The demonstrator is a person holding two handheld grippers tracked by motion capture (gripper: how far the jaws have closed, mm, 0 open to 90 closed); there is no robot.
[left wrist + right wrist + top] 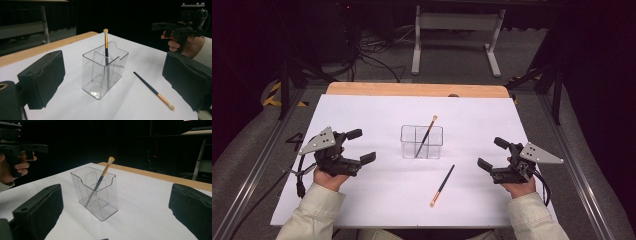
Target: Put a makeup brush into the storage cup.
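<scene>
Clear plastic organizer [422, 142] dead centre on the white tabletop [362, 200], boxy, glossy, thin-walled, split by inner dividers, one wall cut with a scooped notch. Standing inside, tilted against the rim: a slim makeup brush [427, 134], dark handle, gold ferrule, pale soft tip poking above the top edge. Second brush [442, 185] flat on the tabletop just in front of the organizer (same dark handle, gold band, pale bristles), tip toward the near edge, well apart from both hands. Left claw [365, 145] held above the tabletop left of the organizer, jaws spread wide, gripping nothing. Right claw [493, 152] mirrored on the other side, also spread wide and empty. Matte black blocky pads [42, 77], slightly rough, framing the organizer in both gripper views. Bare wood strip [417, 89] along the far edge. No legible writing or labels anywhere.
</scene>
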